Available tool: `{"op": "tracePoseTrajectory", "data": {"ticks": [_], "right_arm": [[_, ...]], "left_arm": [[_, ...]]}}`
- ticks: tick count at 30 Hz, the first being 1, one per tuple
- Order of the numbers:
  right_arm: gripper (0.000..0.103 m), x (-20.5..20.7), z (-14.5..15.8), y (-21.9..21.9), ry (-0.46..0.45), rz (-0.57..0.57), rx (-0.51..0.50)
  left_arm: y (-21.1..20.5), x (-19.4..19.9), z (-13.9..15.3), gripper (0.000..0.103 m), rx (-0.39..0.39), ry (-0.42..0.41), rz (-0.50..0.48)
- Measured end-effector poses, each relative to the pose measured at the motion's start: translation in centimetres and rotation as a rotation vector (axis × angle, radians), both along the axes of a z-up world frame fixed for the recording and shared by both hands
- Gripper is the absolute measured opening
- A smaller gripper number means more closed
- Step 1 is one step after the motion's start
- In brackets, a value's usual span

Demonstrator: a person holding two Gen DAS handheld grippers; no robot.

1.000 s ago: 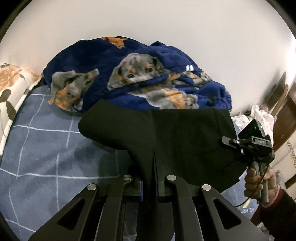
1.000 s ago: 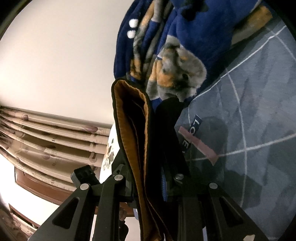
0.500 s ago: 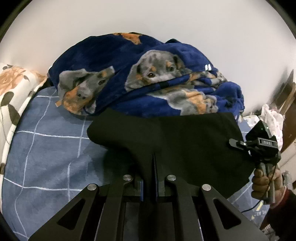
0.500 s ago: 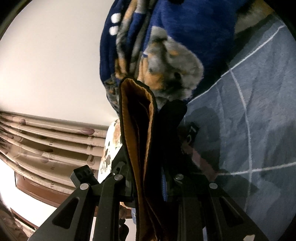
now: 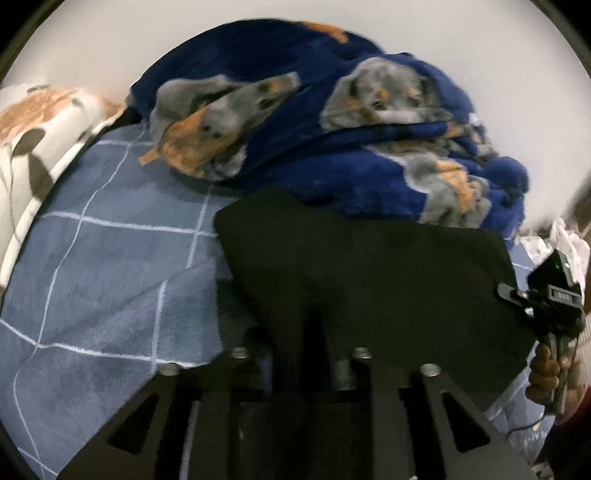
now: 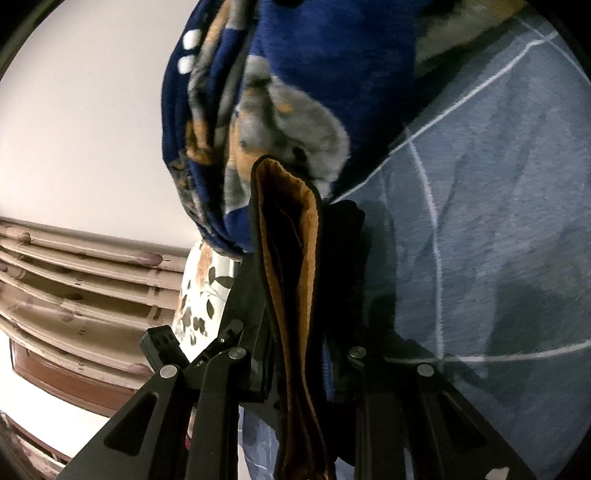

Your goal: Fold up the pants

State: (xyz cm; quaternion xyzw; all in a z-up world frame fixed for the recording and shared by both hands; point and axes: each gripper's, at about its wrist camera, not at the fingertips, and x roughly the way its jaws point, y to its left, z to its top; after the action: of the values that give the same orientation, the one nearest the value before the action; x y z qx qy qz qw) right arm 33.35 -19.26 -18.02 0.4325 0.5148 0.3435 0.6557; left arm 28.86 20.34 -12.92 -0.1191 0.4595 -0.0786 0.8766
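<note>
Above the bed [image 5: 110, 266], your two grippers hold the pants [image 5: 369, 280] stretched as a flat black panel. Your left gripper [image 5: 314, 332] is clamped on the near edge of the pants; cloth fills the gap between its fingers [image 5: 236, 362]. Your right gripper [image 6: 299, 325] is clamped on the folded layers at the pants' right end, where a brown lining [image 6: 291, 258] shows between black outer layers. In the left wrist view, the right gripper [image 5: 546, 295] sits at the panel's right corner, with your hand [image 5: 546, 373] around its handle. The pants hang over the blue checked sheet, with their far edge just before the blanket [image 5: 332, 129], a navy heap with dog prints lying along the bed's far edge against the wall [image 5: 443, 29]. Whether the far edge touches the blanket cannot be told. A floral pillow [image 5: 33, 136] lies at the bed's far left corner.
</note>
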Motion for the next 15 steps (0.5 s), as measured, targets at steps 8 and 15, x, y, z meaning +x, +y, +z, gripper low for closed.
{"op": "tracePoseTrajectory", "data": {"ticks": [8,15], "right_arm": [[0.026,0.3,-0.8,-0.3,-0.003,-0.004,-0.041],[0.032,0.2,-0.1,-0.3,-0.082,0.007,-0.185]], "left_arm": [[1.7,0.0,-2.3,0.066,0.027,0.005,0.089],[1.3,-1.2,-1.9,0.080,0.142,-0.065,0.143]]}}
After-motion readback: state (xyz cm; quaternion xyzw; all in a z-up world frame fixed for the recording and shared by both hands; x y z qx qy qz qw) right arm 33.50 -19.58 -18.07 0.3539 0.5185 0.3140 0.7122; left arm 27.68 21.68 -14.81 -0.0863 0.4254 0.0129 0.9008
